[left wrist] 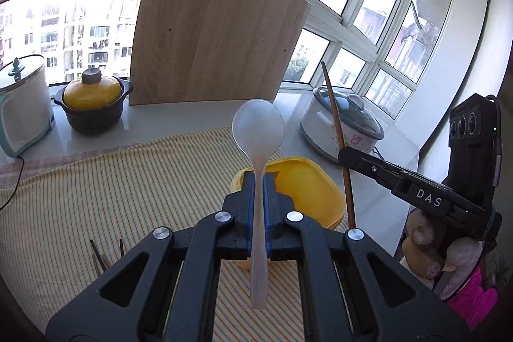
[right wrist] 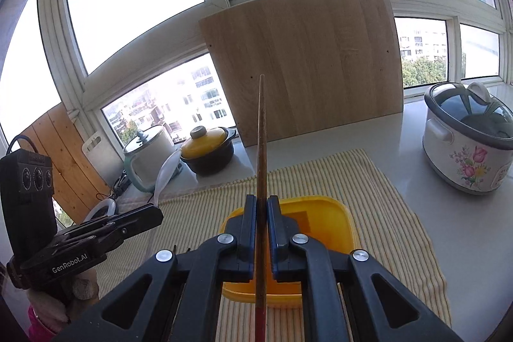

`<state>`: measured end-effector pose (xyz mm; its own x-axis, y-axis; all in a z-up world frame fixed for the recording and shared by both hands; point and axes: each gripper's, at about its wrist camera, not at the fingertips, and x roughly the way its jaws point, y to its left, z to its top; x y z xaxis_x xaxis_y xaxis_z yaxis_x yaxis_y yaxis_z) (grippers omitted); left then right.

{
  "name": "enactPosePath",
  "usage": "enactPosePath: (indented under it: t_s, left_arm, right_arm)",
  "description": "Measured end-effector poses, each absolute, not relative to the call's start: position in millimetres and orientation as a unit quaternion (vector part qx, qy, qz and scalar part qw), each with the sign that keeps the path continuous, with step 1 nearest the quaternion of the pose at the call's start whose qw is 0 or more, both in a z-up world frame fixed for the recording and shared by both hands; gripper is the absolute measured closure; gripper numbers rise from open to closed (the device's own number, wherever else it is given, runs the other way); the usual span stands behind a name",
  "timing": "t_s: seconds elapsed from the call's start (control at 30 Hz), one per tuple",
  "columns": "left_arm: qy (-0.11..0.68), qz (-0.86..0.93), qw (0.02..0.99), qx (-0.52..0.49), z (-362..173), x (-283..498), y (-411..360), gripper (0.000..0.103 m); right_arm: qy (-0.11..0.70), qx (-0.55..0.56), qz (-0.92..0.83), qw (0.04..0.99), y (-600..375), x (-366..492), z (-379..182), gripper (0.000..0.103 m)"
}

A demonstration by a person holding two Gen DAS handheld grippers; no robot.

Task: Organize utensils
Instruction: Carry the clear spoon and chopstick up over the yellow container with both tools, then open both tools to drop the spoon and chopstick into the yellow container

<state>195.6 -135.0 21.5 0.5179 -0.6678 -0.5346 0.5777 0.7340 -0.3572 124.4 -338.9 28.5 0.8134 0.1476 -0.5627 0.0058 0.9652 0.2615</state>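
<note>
Black left gripper [left wrist: 259, 178] with blue pads, clamped on a translucent white plastic spoon [left wrist: 258, 130]. Black right gripper [right wrist: 262, 201], blue-edged inside, closed on a brown wooden chopstick [right wrist: 262, 130] turning red near the bottom. Just beyond both claws, a yellow plastic container [right wrist: 333, 213]. Beneath it, a cloth [left wrist: 96, 181] striped pale yellow and white. Farther ahead, a light oak-grain board [left wrist: 211, 34]. Left of the left claw, a black clay pot [left wrist: 91, 114] with mustard-yellow lid and brown knob. Right of the right claw, a white cooker [right wrist: 461, 156] printed with pink tulips.
</note>
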Motion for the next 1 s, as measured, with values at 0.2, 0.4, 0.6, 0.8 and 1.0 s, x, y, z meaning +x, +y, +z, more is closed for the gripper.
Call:
enactPosePath:
  t_s: [0.2,0.4,0.6,0.8,1.0]
  left_arm:
    - [0.329,-0.364,0.869,-0.063,23.7,208.3,-162.1,0.100]
    - [0.331,-0.369,0.866,-0.072,21.6,220.5,-182.5,0.100]
    - [0.324,-0.365,0.870,-0.063,18.9,228.9,-196.7,0.100]
    - [0.330,-0.362,0.870,-0.061,3.9,237.6,-206.6,0.100]
    - [0.331,-0.360,0.871,-0.055,-6.3,236.9,-209.1,0.100]
  right_arm:
    - [0.287,0.120,0.014,0.950,-351.3,136.5,36.7,0.098]
    - [0.282,0.127,-0.002,0.951,-365.4,150.7,36.7,0.098]
    - [0.285,0.136,-0.007,0.949,-377.5,157.6,32.3,0.099]
    - [0.299,0.126,-0.008,0.946,-380.2,156.9,20.9,0.098]
    - [0.315,0.112,-0.004,0.942,-378.1,148.2,8.4,0.098]
